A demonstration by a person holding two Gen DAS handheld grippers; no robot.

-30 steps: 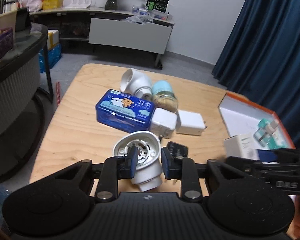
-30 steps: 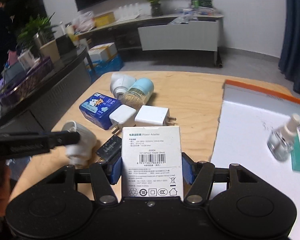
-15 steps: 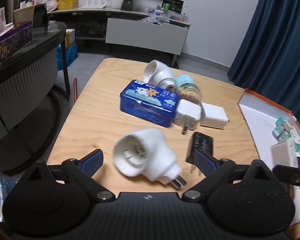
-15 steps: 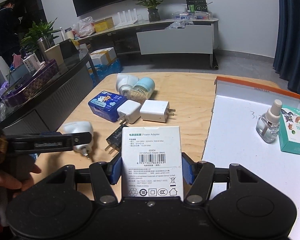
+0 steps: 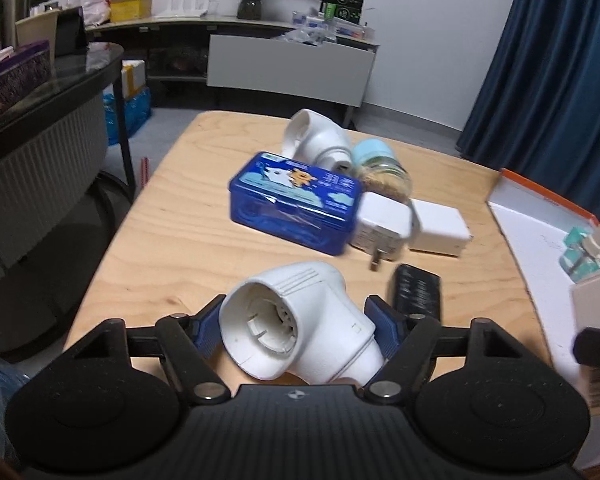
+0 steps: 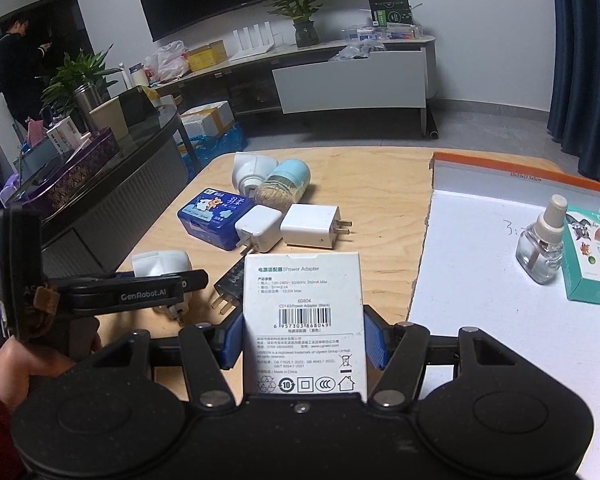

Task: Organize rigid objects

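The orange-rimmed tray (image 6: 500,159) at three o'clock holds a clear bottle (image 6: 540,252) and teal carton (image 6: 592,256). The right claw (image 6: 302,344) pinches the adapter box (image 6: 302,320). The left claw (image 5: 296,330), closing, brackets the white plug-in heater (image 5: 296,320) on the worktop (image 5: 172,240); a blue tin (image 5: 294,202) and chargers (image 5: 384,228) crowd twelve o'clock.

The white box (image 6: 303,320) in my right tongs (image 6: 302,346) reads "Power Adapter", "60804", barcode 6957303868049. My left tongs (image 6: 156,286) carry "GenRobot.AI".

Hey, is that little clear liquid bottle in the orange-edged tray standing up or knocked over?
Standing upright. The clear bottle rests on its base on the tray floor, cap pointing up, beside the teal box.
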